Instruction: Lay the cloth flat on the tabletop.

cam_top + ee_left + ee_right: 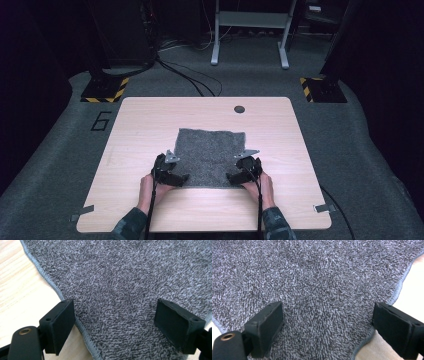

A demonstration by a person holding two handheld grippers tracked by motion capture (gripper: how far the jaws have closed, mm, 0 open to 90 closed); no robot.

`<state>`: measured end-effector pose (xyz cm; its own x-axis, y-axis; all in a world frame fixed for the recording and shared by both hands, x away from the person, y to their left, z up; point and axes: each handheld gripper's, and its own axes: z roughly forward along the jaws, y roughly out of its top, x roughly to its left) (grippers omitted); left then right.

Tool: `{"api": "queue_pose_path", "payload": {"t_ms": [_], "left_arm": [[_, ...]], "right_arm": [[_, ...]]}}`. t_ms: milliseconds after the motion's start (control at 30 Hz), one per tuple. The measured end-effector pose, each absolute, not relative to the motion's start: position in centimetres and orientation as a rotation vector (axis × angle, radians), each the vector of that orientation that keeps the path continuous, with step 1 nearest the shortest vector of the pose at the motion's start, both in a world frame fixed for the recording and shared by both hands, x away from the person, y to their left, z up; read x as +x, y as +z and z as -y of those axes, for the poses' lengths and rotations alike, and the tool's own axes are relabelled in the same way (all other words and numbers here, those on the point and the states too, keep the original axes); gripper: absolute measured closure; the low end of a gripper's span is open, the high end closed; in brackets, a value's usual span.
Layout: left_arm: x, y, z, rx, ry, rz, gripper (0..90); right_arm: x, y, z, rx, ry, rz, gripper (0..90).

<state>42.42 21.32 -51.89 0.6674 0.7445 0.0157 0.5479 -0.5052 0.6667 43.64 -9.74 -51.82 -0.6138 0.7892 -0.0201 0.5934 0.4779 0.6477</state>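
On the light wooden table point(150, 120), a grey towel point(210, 155) lies flat near the middle. Left gripper point(176, 179) sits at its near left corner, right gripper point(235, 177) at its near right corner. Both sets of jaws spread wide, pinching nothing; each gripper view shows a towel corner point(120, 315) lying between and beyond the open pads, hemmed edge just beside one pad.

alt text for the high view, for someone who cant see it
A person's hands hold the left gripper and the right gripper, jaws open, at the two near corners of a grey towel lying flat on a light wooden table. Dark carpeted floor surrounds the table.
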Motion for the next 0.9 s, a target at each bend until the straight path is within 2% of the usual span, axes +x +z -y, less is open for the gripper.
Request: {"api": "queue_pose_path", "payload": {"t_ms": [900], "left_arm": [[38.1, -52.3, -21.4, 2.203, 0.419, -0.983, 16.2]], "right_arm": [[40.9, -52.1, 11.0, 1.124, 0.916, -2.428, 10.4]]}}
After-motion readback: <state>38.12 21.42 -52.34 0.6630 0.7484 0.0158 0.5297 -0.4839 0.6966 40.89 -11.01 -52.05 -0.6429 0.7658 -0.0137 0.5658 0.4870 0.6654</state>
